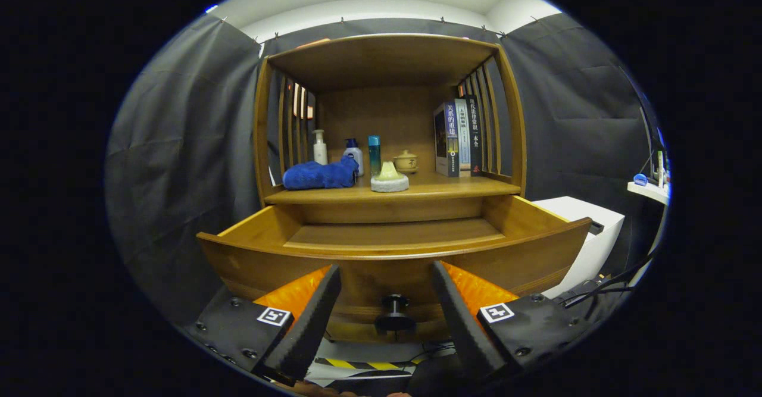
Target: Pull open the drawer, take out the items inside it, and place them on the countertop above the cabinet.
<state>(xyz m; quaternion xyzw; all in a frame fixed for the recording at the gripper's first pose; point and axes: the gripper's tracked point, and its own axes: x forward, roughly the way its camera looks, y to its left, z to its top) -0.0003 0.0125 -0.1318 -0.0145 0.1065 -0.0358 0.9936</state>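
A wooden cabinet has its drawer [393, 260] pulled out toward me; the part of its bottom that I can see is bare. A dark round knob [394, 313] sticks out of the drawer front, low between my fingers. My gripper [387, 275] is open, its fingers spread either side of the knob and touching nothing. On the countertop [452, 190] above the drawer lie a blue towel [320, 174] and a pale cone-shaped item on a round grey base [390, 178].
Further back on the countertop stand a white pump bottle [319, 147], a white bottle with a blue cap [353, 156], a teal bottle [374, 154], a small lidded cup [406, 161] and several books [458, 138]. A white box [589, 230] sits right of the drawer. Cables lie on the floor.
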